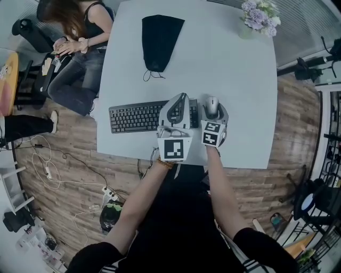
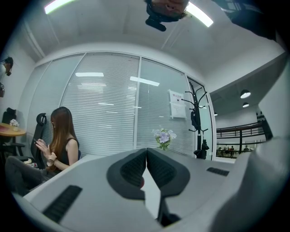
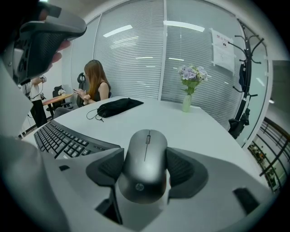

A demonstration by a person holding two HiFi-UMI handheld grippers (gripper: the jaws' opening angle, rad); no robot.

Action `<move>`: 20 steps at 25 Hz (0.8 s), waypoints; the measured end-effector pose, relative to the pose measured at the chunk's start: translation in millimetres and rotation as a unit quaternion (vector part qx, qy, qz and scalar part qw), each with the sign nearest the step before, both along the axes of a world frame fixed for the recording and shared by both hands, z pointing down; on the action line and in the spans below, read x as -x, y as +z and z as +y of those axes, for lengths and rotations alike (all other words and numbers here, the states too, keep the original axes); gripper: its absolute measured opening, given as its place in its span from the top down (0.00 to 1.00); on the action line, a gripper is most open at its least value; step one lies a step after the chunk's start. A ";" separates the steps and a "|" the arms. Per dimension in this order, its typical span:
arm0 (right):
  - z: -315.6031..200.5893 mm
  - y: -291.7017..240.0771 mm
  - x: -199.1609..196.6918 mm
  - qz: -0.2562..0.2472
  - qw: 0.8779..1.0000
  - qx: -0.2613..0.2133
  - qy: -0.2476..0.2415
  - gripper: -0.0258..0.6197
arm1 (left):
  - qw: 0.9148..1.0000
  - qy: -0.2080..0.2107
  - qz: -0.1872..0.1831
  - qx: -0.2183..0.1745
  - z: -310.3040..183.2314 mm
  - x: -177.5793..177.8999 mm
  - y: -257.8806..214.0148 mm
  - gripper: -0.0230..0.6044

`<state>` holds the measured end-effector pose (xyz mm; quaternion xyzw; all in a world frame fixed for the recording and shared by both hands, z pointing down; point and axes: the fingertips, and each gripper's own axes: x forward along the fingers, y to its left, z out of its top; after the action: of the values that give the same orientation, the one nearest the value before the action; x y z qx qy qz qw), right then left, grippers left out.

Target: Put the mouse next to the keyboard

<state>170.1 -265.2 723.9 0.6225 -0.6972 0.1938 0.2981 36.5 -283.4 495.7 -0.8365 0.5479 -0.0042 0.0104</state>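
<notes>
A grey mouse lies between the jaws of my right gripper, whose dark pads press on both its sides. It is just off the right end of the black keyboard on the white table. I cannot tell whether the mouse rests on the table or hangs just above it. My left gripper hovers over the keyboard's right end, tilted up toward the room, its jaws shut with nothing between them.
A black drawstring pouch lies at the table's far side, and a vase of flowers stands at the far right corner. A seated person is beside the table's far left. Cables run over the floor.
</notes>
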 end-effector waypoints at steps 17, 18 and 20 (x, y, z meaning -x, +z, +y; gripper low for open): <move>6.5 37.8 4.4 -0.008 0.998 0.057 -0.010 0.50 | 0.998 -0.016 0.054 0.015 -5.6 9.6 -11.6 0.94; 6.8 39.0 4.0 -0.008 0.998 0.060 -0.010 0.50 | 0.998 -0.016 0.053 0.016 -5.0 10.1 -11.2 0.94; 7.3 42.1 1.7 -0.009 0.998 0.064 -0.009 0.50 | 0.998 -0.016 0.051 0.022 -4.2 10.7 -8.1 0.94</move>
<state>168.4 -257.9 765.9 0.5937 -0.6916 0.2408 0.3334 25.8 -287.6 487.6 -0.8265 0.5612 0.0263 -0.0363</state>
